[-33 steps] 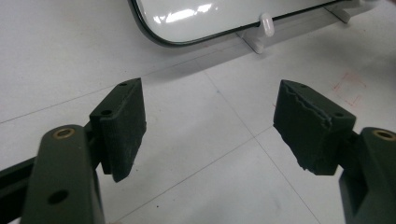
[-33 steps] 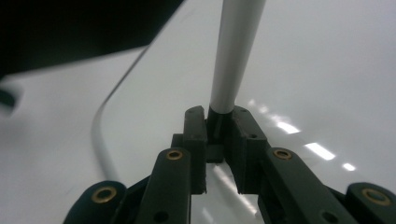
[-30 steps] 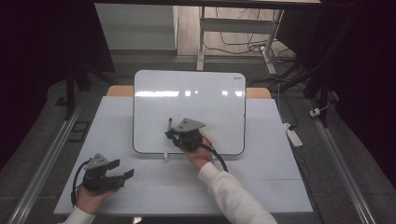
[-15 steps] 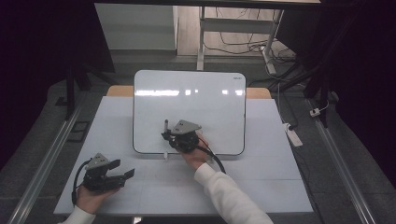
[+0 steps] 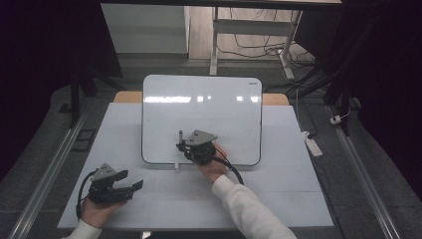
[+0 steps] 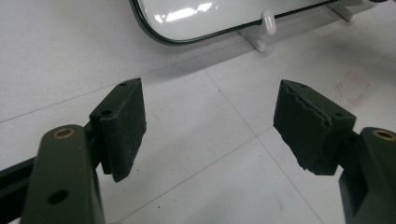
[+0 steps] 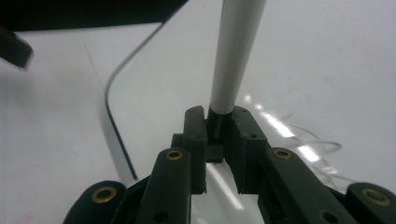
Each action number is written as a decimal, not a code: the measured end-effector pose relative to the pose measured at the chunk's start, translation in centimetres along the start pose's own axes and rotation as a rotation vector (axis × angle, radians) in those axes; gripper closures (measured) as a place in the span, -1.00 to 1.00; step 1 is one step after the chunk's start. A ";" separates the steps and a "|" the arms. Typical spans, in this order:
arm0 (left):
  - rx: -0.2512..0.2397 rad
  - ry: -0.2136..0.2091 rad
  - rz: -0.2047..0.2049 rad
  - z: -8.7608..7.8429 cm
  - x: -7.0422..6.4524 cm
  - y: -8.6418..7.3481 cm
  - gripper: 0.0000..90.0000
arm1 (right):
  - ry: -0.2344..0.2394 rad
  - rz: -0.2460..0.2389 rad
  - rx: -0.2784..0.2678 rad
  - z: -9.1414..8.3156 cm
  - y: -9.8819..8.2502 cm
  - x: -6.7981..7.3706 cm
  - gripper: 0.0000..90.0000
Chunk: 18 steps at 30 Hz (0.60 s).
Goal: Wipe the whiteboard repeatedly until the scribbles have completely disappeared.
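Note:
A white whiteboard [image 5: 204,109] lies on the white table [image 5: 278,189]. My right gripper [image 5: 183,144] hovers over the board's lower left part, shut on a marker [image 5: 180,135] that points away from the hand. In the right gripper view the jaws [image 7: 217,126] clamp the marker's dark end and its white barrel [image 7: 233,56] rises over the glossy board [image 7: 303,70]. My left gripper [image 5: 132,185] rests at the table's front left, open, with nothing between its pads [image 6: 121,130]. A small white cap [image 5: 175,166] stands just below the board's edge [image 6: 268,21].
The board's rounded dark rim [image 6: 154,32] lies ahead of the left gripper. Bare tabletop spreads in front of the board. A white power strip [image 5: 311,144] lies on the floor to the right, and metal rails [image 5: 50,169] run along both sides.
The right gripper with the marker has shifted only slightly over the board's lower left part. The left gripper has kept still.

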<state>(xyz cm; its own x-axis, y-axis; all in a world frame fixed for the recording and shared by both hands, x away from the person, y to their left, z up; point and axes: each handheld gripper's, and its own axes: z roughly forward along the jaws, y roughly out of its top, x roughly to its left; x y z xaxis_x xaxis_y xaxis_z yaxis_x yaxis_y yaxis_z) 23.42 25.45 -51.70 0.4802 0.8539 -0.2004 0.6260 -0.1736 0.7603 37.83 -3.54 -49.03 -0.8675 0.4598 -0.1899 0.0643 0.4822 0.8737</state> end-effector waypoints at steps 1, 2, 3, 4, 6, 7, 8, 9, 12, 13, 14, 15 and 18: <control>0.000 0.000 0.000 0.0 0.0 0.0 -0.41 | -0.029 0.032 -0.022 -0.4 -0.1 -0.6 0.73; 0.001 0.000 0.003 0.0 0.0 0.0 -0.41 | -0.049 0.092 -0.047 -0.8 -0.1 -1.4 0.73; 0.003 -0.001 0.007 0.0 -0.1 0.0 -0.41 | -0.052 0.118 -0.055 -1.0 -0.2 -1.8 0.73; 0.003 -0.001 0.007 0.0 -0.1 0.0 -0.41 | -0.061 0.106 -0.050 -1.0 -0.2 -1.5 0.73; 0.004 0.000 0.005 0.1 -0.1 0.1 -0.41 | -0.011 0.049 -0.013 -0.4 -0.3 -0.1 0.73; 0.004 -0.001 0.005 0.1 -0.1 0.1 -0.41 | 0.002 0.029 -0.007 -0.1 -0.4 0.4 0.73; 0.004 -0.002 0.004 0.1 -0.1 0.1 -0.41 | 0.002 0.029 -0.007 -0.1 -0.4 0.4 0.73; 0.004 -0.002 0.005 0.1 -0.1 0.1 -0.41 | -0.014 0.055 -0.031 -0.3 -0.4 -0.3 0.73; 0.003 0.002 0.005 0.2 -0.2 0.1 -0.41 | -0.072 0.119 -0.068 -1.3 -0.4 -1.8 0.73; 0.004 0.000 0.005 0.2 -0.2 0.1 -0.41 | -0.072 0.119 -0.068 -1.3 -0.4 -1.8 0.73; 0.003 -0.003 0.004 0.2 -0.2 0.1 -0.41 | -0.066 0.086 -0.052 -1.0 -0.4 -1.0 0.73; 0.003 -0.002 0.006 0.2 -0.1 0.1 -0.41 | -0.028 0.067 -0.039 -0.6 -0.5 -0.5 0.73; 0.004 0.000 0.007 0.1 -0.1 0.1 -0.41 | -0.010 0.047 -0.031 -0.6 -0.5 -0.6 0.73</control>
<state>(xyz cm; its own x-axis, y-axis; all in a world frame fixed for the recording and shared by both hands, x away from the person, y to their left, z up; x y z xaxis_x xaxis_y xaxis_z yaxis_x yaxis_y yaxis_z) 23.50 25.29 -51.71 0.4844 0.8527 -0.1955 0.6255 -0.1813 0.7589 38.00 -4.48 -49.15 -0.8586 0.4893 -0.1528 0.0894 0.4365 0.8953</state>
